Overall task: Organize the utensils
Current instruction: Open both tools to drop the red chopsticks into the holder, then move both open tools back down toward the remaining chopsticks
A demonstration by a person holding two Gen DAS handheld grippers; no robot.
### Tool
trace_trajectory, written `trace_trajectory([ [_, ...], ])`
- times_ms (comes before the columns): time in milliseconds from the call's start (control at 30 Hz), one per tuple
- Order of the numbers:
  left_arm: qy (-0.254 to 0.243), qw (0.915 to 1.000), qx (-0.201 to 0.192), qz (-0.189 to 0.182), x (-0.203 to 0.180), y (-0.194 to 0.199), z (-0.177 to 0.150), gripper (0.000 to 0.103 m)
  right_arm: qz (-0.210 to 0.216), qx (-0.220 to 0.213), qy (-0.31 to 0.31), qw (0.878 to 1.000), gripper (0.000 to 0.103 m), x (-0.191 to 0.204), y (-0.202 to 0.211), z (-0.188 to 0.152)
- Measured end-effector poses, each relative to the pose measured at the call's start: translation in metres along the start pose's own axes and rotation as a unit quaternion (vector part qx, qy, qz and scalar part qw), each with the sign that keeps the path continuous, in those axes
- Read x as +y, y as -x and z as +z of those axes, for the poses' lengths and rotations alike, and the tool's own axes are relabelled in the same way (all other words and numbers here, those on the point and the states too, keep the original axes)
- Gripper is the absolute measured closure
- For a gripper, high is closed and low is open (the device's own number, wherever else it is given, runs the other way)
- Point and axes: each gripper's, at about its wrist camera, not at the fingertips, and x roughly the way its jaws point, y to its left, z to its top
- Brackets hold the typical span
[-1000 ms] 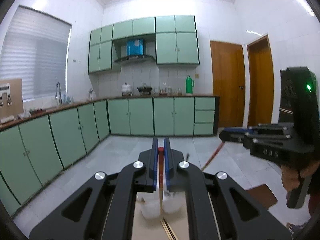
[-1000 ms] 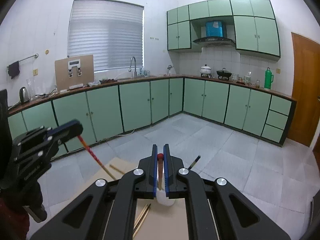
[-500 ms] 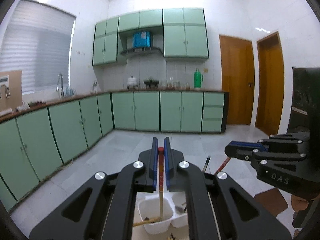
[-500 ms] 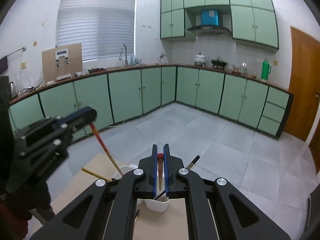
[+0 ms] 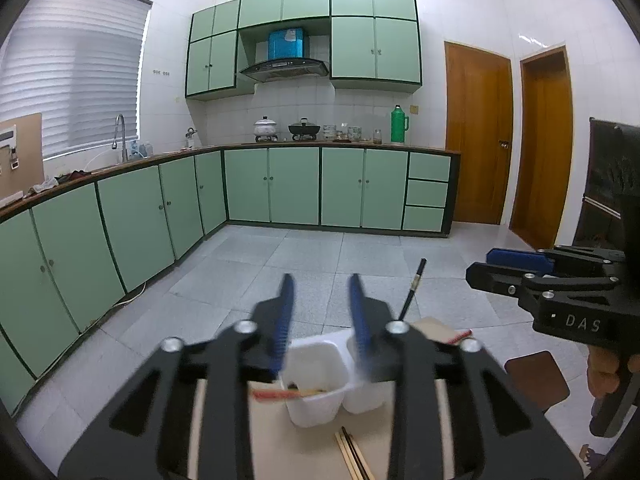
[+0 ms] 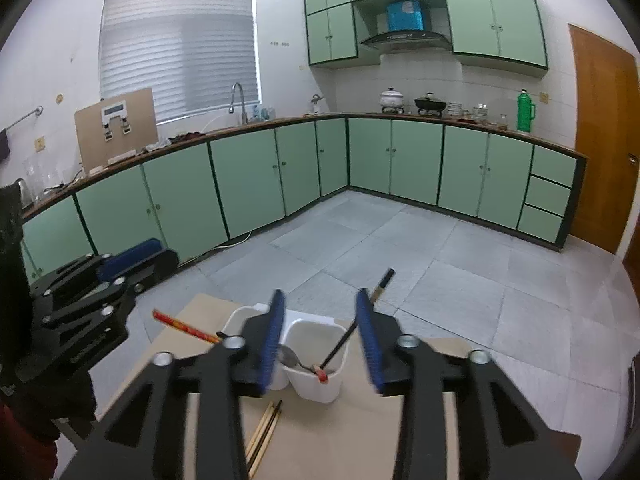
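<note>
Two white bins stand side by side on the beige table (image 6: 360,432). My left gripper (image 5: 320,312) hovers over the left bin (image 5: 316,376), jaws opening, nothing between them. A red chopstick (image 5: 272,394) lies across that bin's rim. My right gripper (image 6: 320,320) hangs above the right bin (image 6: 316,384), jaws also opening and empty. That bin holds a spoon (image 6: 290,358), a black chopstick (image 6: 360,312) leaning up and out, and a red-tipped stick (image 6: 321,375). A few wooden chopsticks (image 6: 264,432) lie on the table in front of the bins.
A brown stool seat (image 5: 536,380) stands right of the table. Grey tiled floor (image 6: 400,248) stretches beyond the table's far edge to green cabinets (image 5: 280,192). Each gripper shows in the other's view, close beside the bins.
Both grippers sank toward the bins and went from shut to open. The red chopstick each one held has left its jaws and now rests in a bin.
</note>
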Motion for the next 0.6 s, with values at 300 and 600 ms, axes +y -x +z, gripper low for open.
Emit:
trace_trajectory([
  [300, 0.009, 0.9995, 0.028, -0.014, -0.004, 0.051, -0.056, 0.057, -0.015, -0.01, -0.024, 1.0, 0.019, 0.004, 0.04, -0.06],
  [600, 0.014, 0.992, 0.125, 0.011, 0.005, 0.064, -0.147, 0.053, -0.027, 0.046, -0.019, 0.998, 0.015, 0.033, 0.042, -0.152],
])
